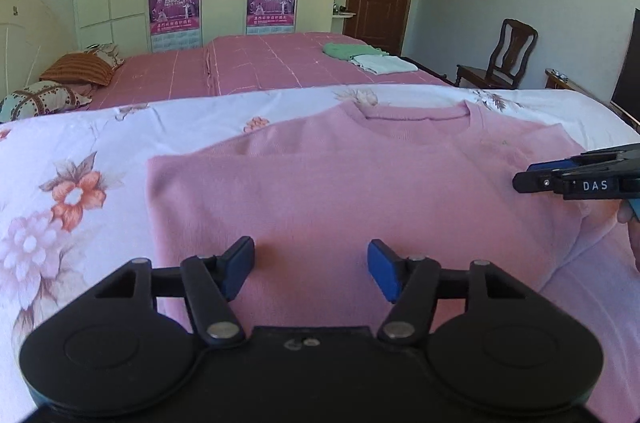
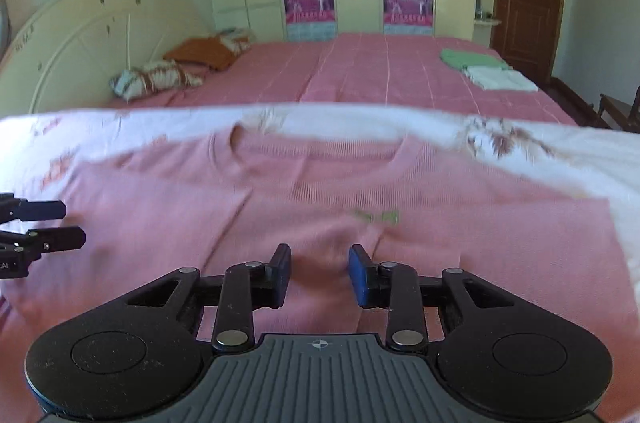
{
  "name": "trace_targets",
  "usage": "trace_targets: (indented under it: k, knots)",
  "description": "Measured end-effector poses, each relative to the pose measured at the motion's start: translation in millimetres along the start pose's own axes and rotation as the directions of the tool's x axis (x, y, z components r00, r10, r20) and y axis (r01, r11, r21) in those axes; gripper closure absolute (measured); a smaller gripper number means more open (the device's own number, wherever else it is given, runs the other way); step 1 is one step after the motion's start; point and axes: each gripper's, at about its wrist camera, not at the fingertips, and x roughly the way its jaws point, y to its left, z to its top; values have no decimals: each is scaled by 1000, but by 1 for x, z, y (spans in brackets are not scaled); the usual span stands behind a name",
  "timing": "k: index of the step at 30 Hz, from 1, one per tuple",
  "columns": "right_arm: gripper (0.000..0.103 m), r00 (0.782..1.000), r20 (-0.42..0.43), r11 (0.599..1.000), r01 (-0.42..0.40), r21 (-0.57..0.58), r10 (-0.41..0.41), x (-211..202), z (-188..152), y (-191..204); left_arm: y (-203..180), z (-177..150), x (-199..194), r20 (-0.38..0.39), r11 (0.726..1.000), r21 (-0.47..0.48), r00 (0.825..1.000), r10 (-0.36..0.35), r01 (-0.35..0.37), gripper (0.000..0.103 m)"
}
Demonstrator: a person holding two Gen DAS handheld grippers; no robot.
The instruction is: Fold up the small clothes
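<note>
The pink sweater (image 1: 360,191) lies flat on a white floral sheet (image 1: 72,159), its round neckline (image 1: 416,113) pointing away from the cameras and its left side already folded in, leaving a straight vertical edge. In the right wrist view the same garment (image 2: 320,191) fills the foreground, blurred, with a small green mark (image 2: 378,216) on the fabric just ahead of the tongs.

The left gripper (image 1: 311,269) hovers over the lower middle of the sweater with its blue pads (image 1: 384,269) spread wide apart, nothing between them. The right gripper (image 2: 319,273) is also parted, though more narrowly, and holds nothing; pink cloth shows through the gap (whether the tips touch the fabric cannot be told). Seen from the left wrist, the right gripper (image 1: 524,179) reaches in from the right edge over the sweater's far shoulder area.

Beyond the sheet stretches a bed with a pink checked cover (image 1: 272,63), carrying a folded green cloth (image 1: 348,50) and a folded white cloth (image 1: 384,64) side by side, touching. Patterned pillows (image 2: 156,79) sit near the cream headboard (image 2: 88,35).
</note>
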Motion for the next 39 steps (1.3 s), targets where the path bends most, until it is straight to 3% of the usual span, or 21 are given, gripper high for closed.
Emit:
trace_targets:
  k: [4,7,11,14,15,17,20,25,31,35,37,39]
  knots:
    - [71,999,-3,999,38,-19,-38,-22,-25,-5,4,-26,-26,9,1000,-12,1000,12,-12,41]
    - [71,999,5,998,44,-34,-44,-42,-46,-13,-2,-42,-44,17,999,49,1000,22,-23,41]
    - [71,999,19,998,51,-24,-51,-57,-53,-10,-8,-45,-67,47,998,49,998,46,-49,41]
    - [71,994,102,999,44,16,-46,-77,-47,-5,-7,-48,-77,41,999,26,999,34,-35,32]
    - [71,993,98,998,58,14,-59,-75,-48,-5,-6,-50,-72,6,999,24,999,34,-35,32]
    - [71,993,-39,994,111,16,-110,-54,-53,-8,-7,-57,-71,-8,998,34,999,45,-45,33]
    - [71,994,-51,988,101,120,-96,-61,-53,-17,-9,-61,-87,-6,999,11,999,35,-35,35]
    - [71,996,-2,979,85,185,-86,-115,-66,-22,-11,-88,-129,-7,998,-50,999,44,-44,34]
    - [71,996,-28,951,88,298,-83,-183,-109,-50,-17,-132,-185,-74,992,-101,995,72,-79,36]
    - [71,996,-60,911,86,404,-68,-222,-141,-72,-31,-155,-215,-119,979,-86,978,174,-184,40]
    - [71,997,-61,891,77,447,-55,-245,-158,-84,-33,-165,-230,-133,973,-155,979,152,-172,41]
    - [71,998,-66,874,50,483,-20,-263,-168,-95,-35,-172,-242,-141,959,-258,986,85,-119,41]
